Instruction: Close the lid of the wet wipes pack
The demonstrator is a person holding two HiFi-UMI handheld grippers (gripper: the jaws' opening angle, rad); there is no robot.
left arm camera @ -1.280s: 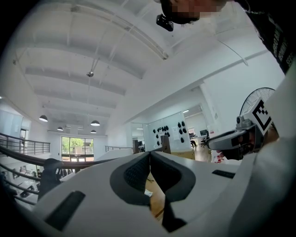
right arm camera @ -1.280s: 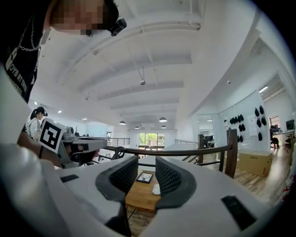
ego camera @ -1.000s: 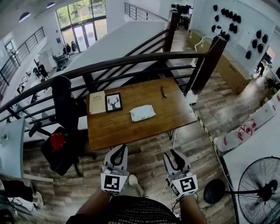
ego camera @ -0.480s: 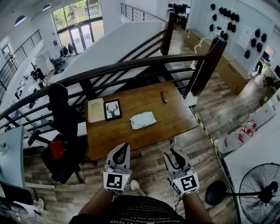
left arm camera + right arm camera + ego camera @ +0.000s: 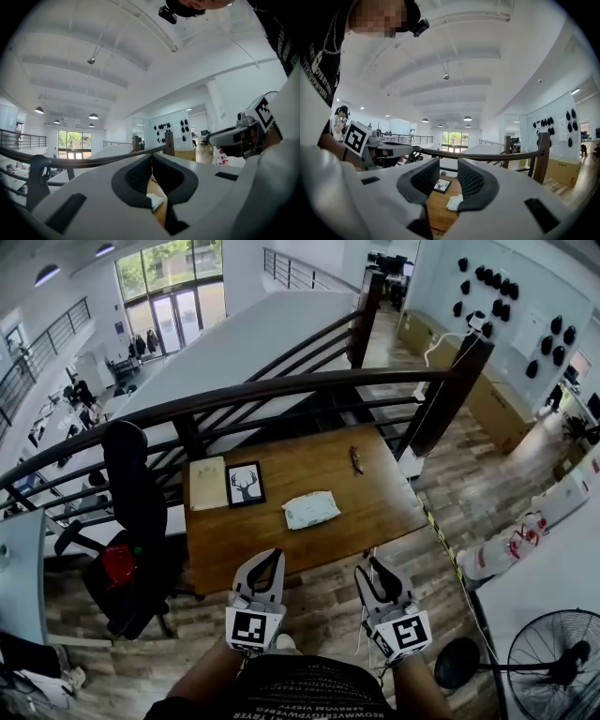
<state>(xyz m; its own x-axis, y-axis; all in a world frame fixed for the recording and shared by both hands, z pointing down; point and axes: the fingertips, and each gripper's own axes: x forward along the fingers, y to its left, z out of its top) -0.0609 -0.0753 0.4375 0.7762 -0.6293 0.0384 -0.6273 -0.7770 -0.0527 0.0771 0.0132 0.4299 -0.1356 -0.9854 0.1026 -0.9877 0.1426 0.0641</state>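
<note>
The wet wipes pack [image 5: 310, 509], white and flat, lies near the middle of the wooden table [image 5: 253, 535]; from here its lid is too small to make out. Both grippers hang over the floor in front of the table's near edge, well short of the pack. My left gripper [image 5: 269, 562] has its fingertips touching and holds nothing. My right gripper [image 5: 373, 570] is open and holds nothing. In the left gripper view the pack [image 5: 153, 200] shows below the joined tips of the left gripper [image 5: 151, 157]. The right gripper view has the pack [image 5: 453, 202] below the gap of the right gripper [image 5: 448, 169].
A framed deer picture [image 5: 244, 484] and a beige pad [image 5: 208, 470] lie on the table's left part, a small brown object [image 5: 356, 459] at its far right. A dark railing [image 5: 281, 381] runs behind. A black office chair [image 5: 131, 512] stands left, a floor fan [image 5: 553, 662] right.
The table and pack have come slightly nearer and lower in the head view. Both grippers keep their places in front of me, still holding nothing.
</note>
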